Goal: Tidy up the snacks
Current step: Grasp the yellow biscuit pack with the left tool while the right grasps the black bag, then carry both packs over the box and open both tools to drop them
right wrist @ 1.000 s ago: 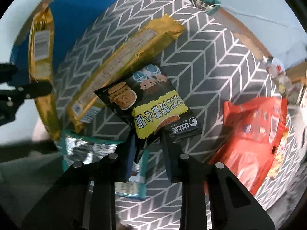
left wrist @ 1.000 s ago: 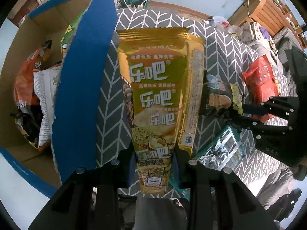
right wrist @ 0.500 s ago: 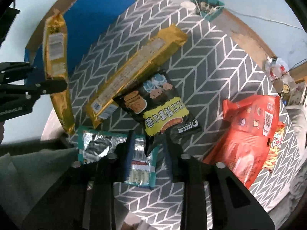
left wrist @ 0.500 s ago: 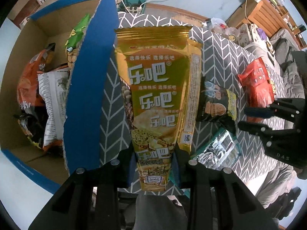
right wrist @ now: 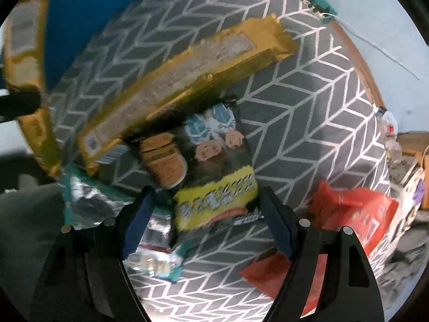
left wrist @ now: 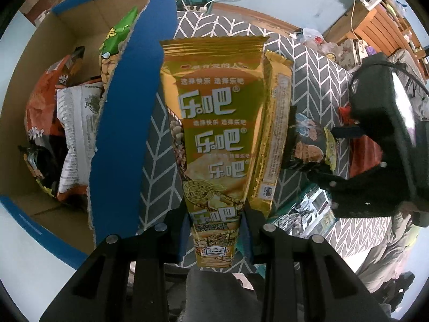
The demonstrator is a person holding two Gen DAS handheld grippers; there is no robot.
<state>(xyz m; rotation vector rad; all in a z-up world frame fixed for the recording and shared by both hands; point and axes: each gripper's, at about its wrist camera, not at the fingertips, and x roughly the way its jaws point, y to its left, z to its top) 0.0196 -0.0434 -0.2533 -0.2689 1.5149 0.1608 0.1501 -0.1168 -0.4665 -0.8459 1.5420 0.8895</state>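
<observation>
I saw the cardboard box (left wrist: 67,61) at the left, snack bags already inside, beside the grey patterned cloth (right wrist: 308,112). My left gripper (left wrist: 214,225) was clamped on the gold packet (left wrist: 214,123), hanging next to the box. My right gripper (right wrist: 206,214) had just been opening, jaws wide around the black bag (right wrist: 214,166) lying on the cloth, pads clear.

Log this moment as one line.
left gripper: shut on gold snack pack | right gripper: just opened, over black snack bag
</observation>
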